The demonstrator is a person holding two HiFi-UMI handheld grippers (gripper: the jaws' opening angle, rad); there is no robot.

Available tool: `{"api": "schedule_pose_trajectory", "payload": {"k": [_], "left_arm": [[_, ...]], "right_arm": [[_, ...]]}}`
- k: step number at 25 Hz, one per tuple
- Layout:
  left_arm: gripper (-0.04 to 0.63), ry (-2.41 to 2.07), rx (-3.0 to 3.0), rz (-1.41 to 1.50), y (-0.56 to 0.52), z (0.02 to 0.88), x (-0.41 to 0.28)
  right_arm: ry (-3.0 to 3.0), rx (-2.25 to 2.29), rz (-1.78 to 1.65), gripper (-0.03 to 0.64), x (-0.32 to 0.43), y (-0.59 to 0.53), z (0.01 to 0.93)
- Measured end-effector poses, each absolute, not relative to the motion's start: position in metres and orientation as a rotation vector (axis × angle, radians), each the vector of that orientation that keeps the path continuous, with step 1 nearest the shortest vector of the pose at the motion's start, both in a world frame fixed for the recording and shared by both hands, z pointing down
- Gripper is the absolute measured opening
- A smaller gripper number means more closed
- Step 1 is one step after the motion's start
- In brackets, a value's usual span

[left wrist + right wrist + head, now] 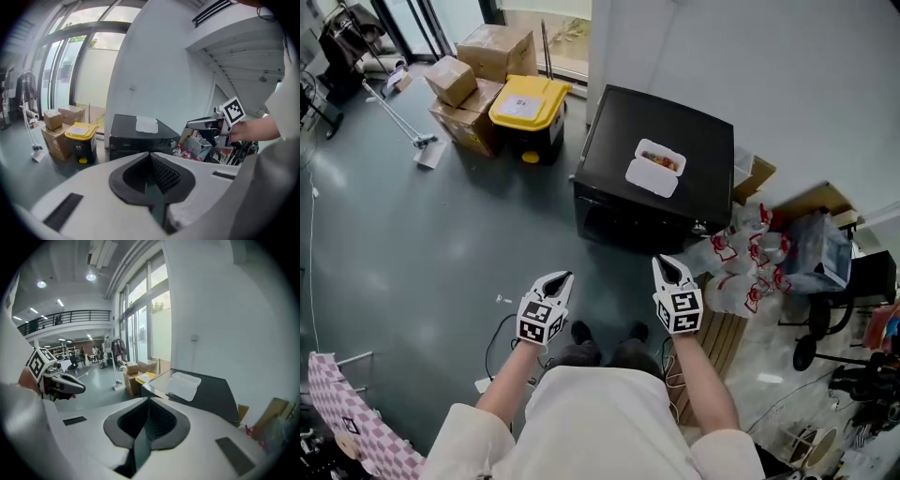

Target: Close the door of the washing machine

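Head view: black washing machine point(703, 141) on the floor at 1 o'clock of frame centre, white tray point(656, 167) on its top. Left gripper point(565, 276) at its 7 o'clock, right gripper point(666, 262) at its 6 o'clock, both apart from it. Yellow bin point(528, 105) at the machine's 9 o'clock.

Left gripper view: jaws pressed together, nothing between them. Machine at 12 o'clock beyond the tips.

Right gripper view: jaws clenched together, empty. Machine at 1 o'clock, left gripper at 9 o'clock.
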State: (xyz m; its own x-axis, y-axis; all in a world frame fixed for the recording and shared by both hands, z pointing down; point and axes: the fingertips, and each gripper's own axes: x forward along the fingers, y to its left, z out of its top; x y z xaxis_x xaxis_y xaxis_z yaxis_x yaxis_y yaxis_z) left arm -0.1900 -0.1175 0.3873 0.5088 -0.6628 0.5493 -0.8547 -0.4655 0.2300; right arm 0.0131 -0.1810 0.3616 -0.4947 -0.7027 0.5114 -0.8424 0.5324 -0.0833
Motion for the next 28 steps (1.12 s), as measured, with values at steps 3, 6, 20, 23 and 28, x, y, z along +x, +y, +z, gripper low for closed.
{"api": "schedule_pose_trajectory", "payload": {"k": [3,6,20,23,28], "left_arm": [[0.008,-1.243,2.31,0.531,-0.114,0.353,-0.183],[0.009,-1.248,2.342,0.526,-0.111,0.321,-0.174],[0.009,-1.38,2.441,0.386,-0.118,0.206,-0.145],[0.009,-1.407,2.438,0.379,-0.115,0.198,-0.142],[0.009,-1.45,2.43,0.342,-0.11,0.19,-0.143]], "right_arm": [[-2.391,1.252,0.43,0.031,0.019,-0.167,0.324],[-2.422,1.234,0.396,0.031,0.029,-0.158,0.29],[-2.563,1.213,0.413,0.031,0.079,-0.141,0.197],[-2.601,1.203,0.377,0.031,0.083,-0.139,0.185],[-2.644,1.223,0.328,0.031,0.088,-0.138,0.172]]}}
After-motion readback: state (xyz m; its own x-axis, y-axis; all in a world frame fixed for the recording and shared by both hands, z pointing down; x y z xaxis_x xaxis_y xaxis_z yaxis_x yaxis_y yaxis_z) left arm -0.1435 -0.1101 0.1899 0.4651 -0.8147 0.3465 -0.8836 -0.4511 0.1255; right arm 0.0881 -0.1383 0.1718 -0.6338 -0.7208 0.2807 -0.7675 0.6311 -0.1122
